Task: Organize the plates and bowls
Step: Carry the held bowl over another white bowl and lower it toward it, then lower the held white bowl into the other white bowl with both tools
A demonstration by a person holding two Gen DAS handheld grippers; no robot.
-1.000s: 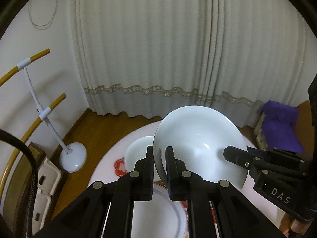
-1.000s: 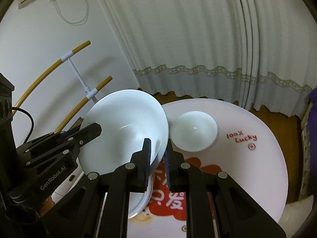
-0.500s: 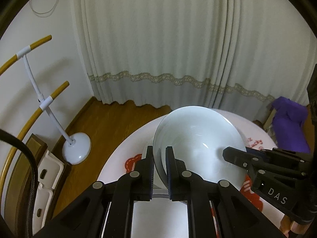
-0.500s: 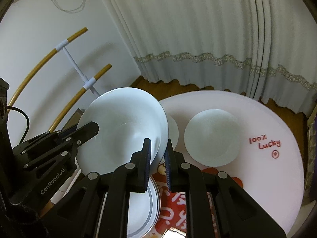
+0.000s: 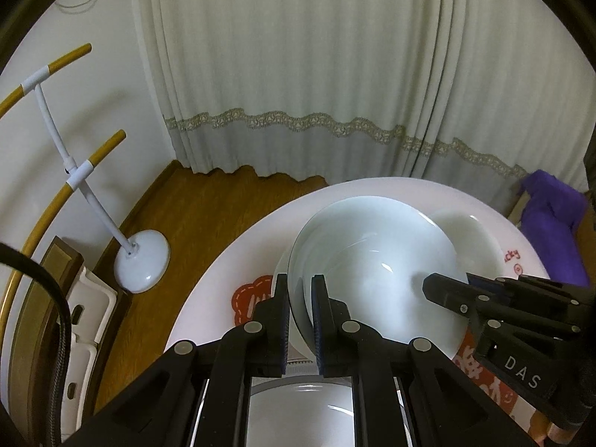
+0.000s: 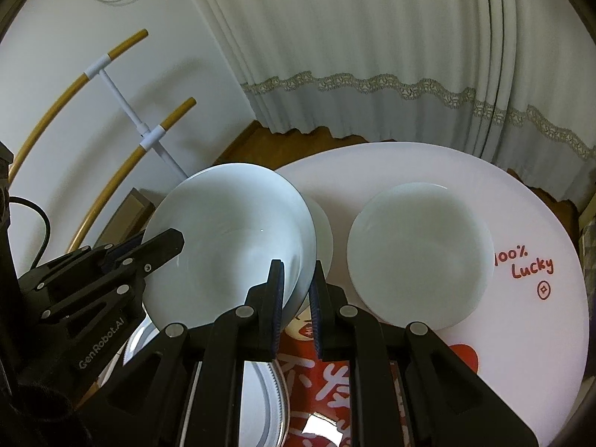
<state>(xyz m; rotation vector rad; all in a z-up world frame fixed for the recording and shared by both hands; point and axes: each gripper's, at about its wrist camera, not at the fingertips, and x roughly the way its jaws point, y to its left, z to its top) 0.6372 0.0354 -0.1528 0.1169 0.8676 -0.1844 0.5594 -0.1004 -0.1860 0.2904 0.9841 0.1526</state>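
Large bowl now lower, nearer the table (both tongs clamped on its rim).

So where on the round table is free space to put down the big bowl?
Free: the back strip of the table toward the curtain, and the right edge beyond the red writing. Crowded: the near left, where plates lie under the big bowl, and the middle, taken by the smaller bowl.

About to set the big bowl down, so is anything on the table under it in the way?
Yes. A small bowl sits just behind and below the big bowl, mostly hidden by it. A rimmed plate lies nearer, and a shallow dish stands apart to the right.
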